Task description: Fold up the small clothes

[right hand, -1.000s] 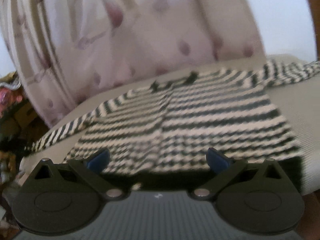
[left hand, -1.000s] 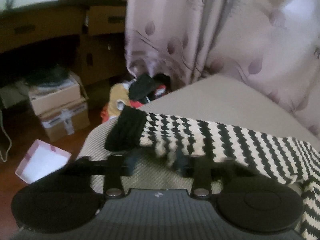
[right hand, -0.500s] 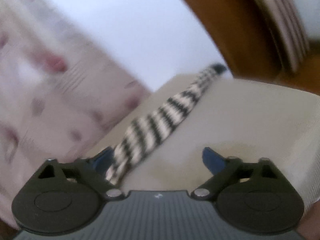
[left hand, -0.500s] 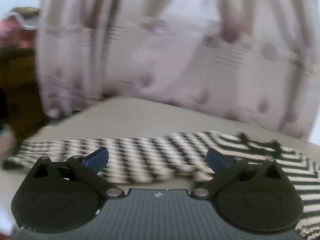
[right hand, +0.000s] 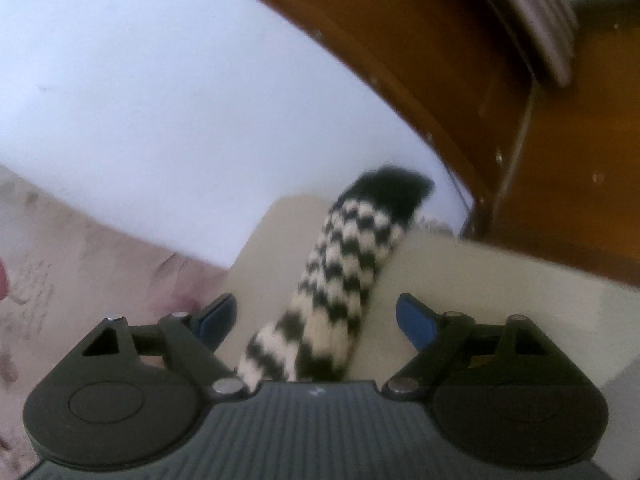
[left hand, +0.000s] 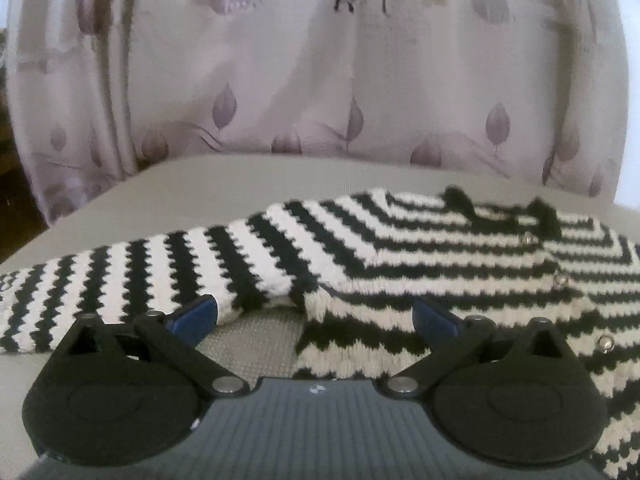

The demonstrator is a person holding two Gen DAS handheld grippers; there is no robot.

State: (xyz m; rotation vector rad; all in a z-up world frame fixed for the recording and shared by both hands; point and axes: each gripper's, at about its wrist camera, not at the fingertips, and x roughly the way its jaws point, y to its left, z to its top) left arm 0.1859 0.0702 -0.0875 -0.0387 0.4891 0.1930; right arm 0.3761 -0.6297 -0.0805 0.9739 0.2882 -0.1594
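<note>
A small black-and-white striped knit cardigan [left hand: 420, 248] lies flat on the beige padded surface [left hand: 224, 184], its left sleeve [left hand: 132, 276] stretched out to the left. My left gripper [left hand: 314, 316] stands open just in front of the armpit, nothing between its blue pads. In the right wrist view the other sleeve [right hand: 344, 264] runs away from me to its black cuff [right hand: 390, 188]. My right gripper [right hand: 316, 318] straddles that sleeve; its jaws are closing, and the pads stand clear of the knit.
A pale curtain with purple leaf prints [left hand: 320, 80] hangs right behind the surface. In the right wrist view a white wall [right hand: 180, 100] and brown wooden furniture [right hand: 540, 160] stand beyond the surface's far edge [right hand: 500, 256].
My left gripper let go of the left sleeve, opened and swung right toward the cardigan's body. My right gripper swung from the cardigan's front to over the right sleeve, which now lies between its jaws.
</note>
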